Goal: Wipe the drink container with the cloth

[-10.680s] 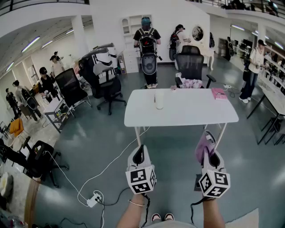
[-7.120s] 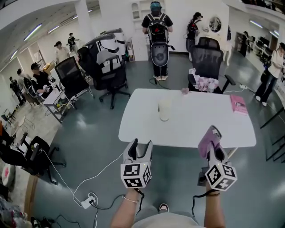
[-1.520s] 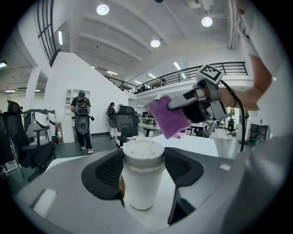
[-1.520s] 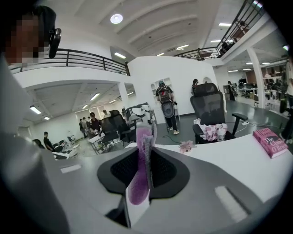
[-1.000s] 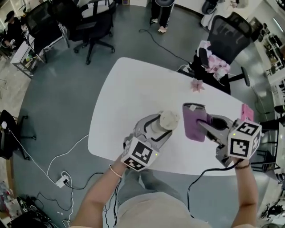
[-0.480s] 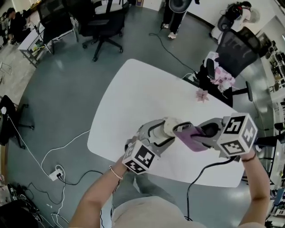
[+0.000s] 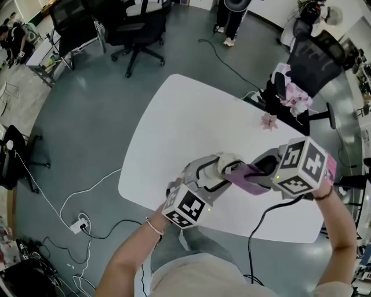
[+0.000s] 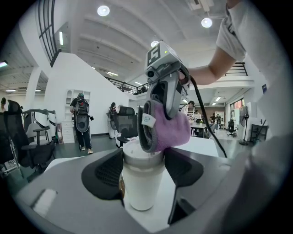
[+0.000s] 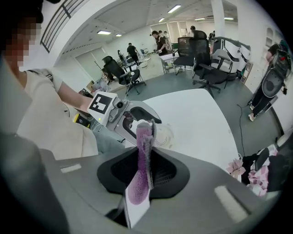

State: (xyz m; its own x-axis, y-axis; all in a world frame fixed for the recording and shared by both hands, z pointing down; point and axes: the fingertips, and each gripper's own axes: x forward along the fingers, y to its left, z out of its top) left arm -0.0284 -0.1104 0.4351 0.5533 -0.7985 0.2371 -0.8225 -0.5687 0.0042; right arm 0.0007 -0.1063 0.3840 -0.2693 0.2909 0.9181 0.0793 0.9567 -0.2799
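Bright, even light from ceiling lamps (image 8: 103,10), soft shadows, strong fisheye bending and dark corners.

The table (image 7: 185,127) is open beyond the cup (image 7: 226,164), save a small pink object (image 7: 269,121).

I see a cream-white drink container (image 8: 139,183) with a grey lid band, a pinkish-purple cloth (image 8: 171,130) edged grey with a white tag, a white table (image 7: 185,122), and a grey left gripper (image 7: 215,171) and right gripper (image 7: 255,173) with black-and-white marker cubes.
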